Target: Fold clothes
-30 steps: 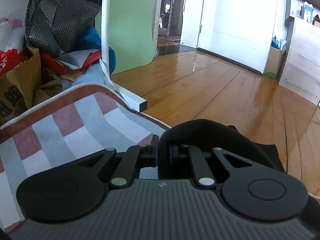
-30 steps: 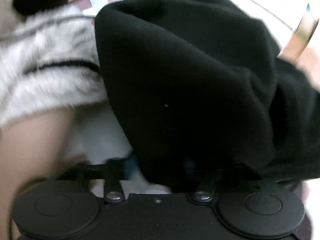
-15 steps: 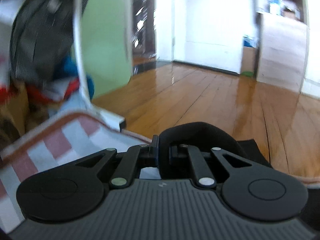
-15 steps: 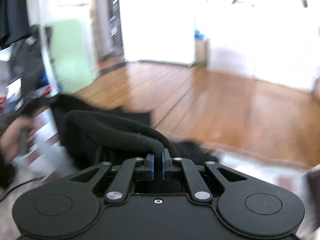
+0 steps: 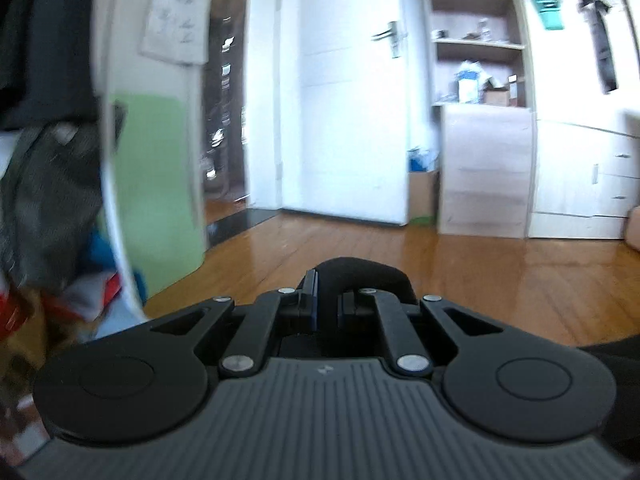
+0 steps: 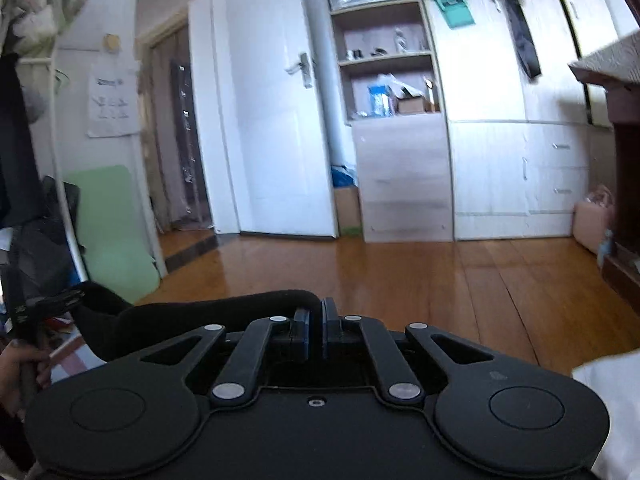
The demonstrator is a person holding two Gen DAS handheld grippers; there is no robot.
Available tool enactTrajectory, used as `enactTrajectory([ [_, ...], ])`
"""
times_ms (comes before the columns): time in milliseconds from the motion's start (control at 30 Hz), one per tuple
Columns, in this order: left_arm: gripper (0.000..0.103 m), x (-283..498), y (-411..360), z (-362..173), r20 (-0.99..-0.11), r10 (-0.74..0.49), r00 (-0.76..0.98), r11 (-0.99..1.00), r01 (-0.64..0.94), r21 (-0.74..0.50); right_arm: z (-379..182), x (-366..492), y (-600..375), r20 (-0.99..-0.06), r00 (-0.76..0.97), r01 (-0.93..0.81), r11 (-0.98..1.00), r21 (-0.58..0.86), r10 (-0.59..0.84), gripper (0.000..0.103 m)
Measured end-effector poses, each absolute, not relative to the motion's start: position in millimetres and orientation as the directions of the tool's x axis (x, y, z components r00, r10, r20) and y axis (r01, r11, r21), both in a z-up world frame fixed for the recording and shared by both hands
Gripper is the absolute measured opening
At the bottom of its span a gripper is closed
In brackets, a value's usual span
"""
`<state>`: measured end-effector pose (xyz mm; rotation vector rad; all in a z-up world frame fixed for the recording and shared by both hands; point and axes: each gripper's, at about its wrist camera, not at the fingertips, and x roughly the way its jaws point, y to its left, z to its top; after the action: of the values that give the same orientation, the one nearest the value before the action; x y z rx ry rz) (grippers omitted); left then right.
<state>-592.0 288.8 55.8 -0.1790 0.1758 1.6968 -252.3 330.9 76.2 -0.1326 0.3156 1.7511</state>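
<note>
Fingers of both grippers — left, right — pinch black garment.

Both tools are pointing across the floor at the door. Shelves are sitting right of it, a mat is leaning left, and the garment is hanging between the tools.

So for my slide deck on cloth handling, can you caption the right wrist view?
Right gripper pinches a black garment, its edge running left toward the other gripper, above the wooden floor.
</note>
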Motion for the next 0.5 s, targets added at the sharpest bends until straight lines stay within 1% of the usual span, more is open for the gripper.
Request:
enactTrajectory([
  [67,0.008,-591,324,65,-0.254,0.965,-0.064,-0.066,-0.998,-0.001,85,-246,349,-0.28,-0.205,-0.977,-0.179,0.114,0.938,0.005],
  [133,0.008,-571,377,69,-0.272,0.961,-0.054,-0.029,-0.995,0.096,87,-239,392,-0.332,-0.171,-0.985,-0.155,0.074,0.928,0.004],
  [200,0.008,-545,437,75,-0.227,0.968,-0.107,-0.056,-0.974,0.221,86,-227,453,-0.392,-0.127,-0.992,-0.116,0.051,0.911,0.004],
  [233,0.009,-534,465,78,-0.2,0.97,-0.139,-0.084,-0.962,0.26,84,-223,483,-0.403,-0.091,-0.996,-0.088,0.025,0.91,0.004],
  [267,0.012,-527,495,82,-0.188,0.965,-0.182,-0.13,-0.957,0.26,82,-219,514,-0.414,-0.056,-0.998,-0.061,0.0,0.908,0.005],
  [300,0.019,-523,519,83,-0.205,0.953,-0.224,-0.174,-0.956,0.235,74,-215,548,-0.431,-0.049,-0.998,-0.06,-0.011,0.901,0.005],
  [333,0.054,-519,543,83,-0.249,0.936,-0.25,-0.201,-0.958,0.207,64,-210,580,-0.451,-0.054,-0.998,-0.068,-0.014,0.891,0.011],
  [367,0.073,-516,561,78,-0.339,0.911,-0.233,-0.186,-0.968,0.166,47,-204,609,-0.499,-0.051,-0.998,-0.057,0.002,0.865,0.023],
  [400,0.074,-513,567,69,-0.4,0.899,-0.177,-0.143,-0.983,0.115,30,-199,637,-0.546,-0.046,-0.999,-0.044,0.017,0.836,0.03],
  [433,0.074,-508,563,54,-0.428,0.899,-0.096,-0.074,-0.995,0.068,11,-194,649,-0.586,0.006,-1.0,0.021,0.019,0.811,0.034],
  [467,0.076,-502,551,36,-0.436,0.899,-0.037,-0.014,-0.998,0.056,-7,-189,661,-0.623,0.055,-0.996,0.084,0.018,0.78,0.036],
  [500,0.078,-496,539,18,-0.443,0.896,0.022,0.046,-0.998,0.043,-26,-186,660,-0.646,0.05,-0.995,0.094,0.035,0.762,0.036],
])
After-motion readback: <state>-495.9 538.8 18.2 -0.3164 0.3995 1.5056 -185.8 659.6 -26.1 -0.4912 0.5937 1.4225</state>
